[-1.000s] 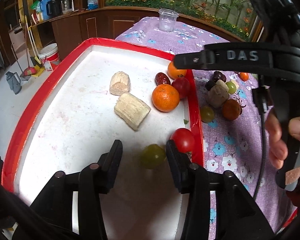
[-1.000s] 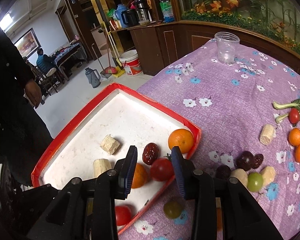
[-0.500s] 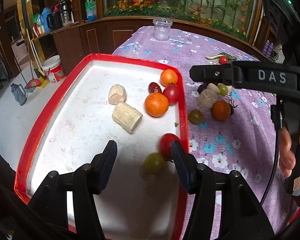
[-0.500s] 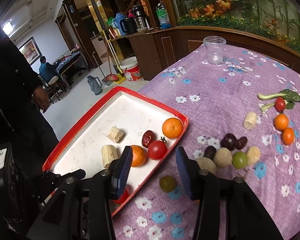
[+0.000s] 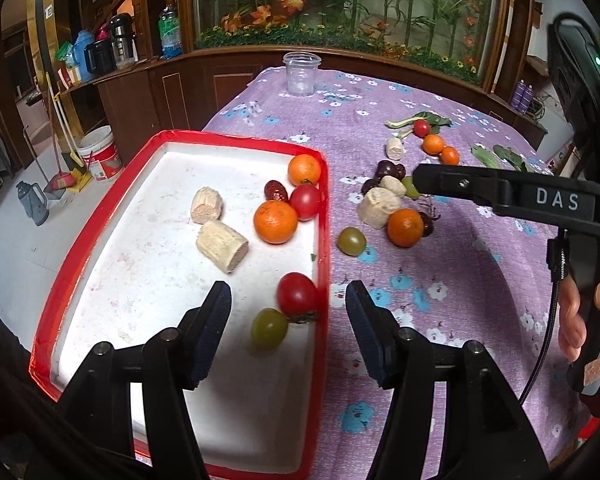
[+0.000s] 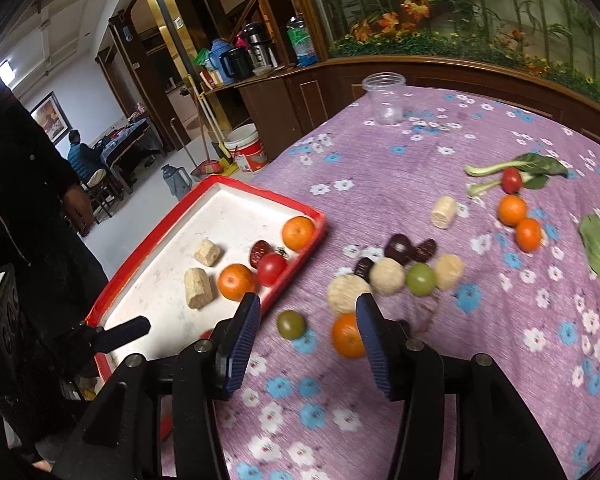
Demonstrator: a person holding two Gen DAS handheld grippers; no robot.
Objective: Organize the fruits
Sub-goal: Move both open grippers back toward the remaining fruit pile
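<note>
Both grippers have drawn back, their jaws just been opening, nothing between them. Left gripper (image 5: 288, 316) now hangs empty over the green tomato (image 5: 269, 328) and red tomato (image 5: 297, 294) lying touching in the white foam tray (image 5: 140, 264) with its red rim. Right gripper (image 6: 306, 326) has shifted off the tray over the purple flowered cloth (image 6: 400, 168), gaping above a green tomato (image 6: 291, 324) and blurred orange (image 6: 346, 336). Only its view shows a dark-clothed person (image 6: 24, 200) standing by.
</note>
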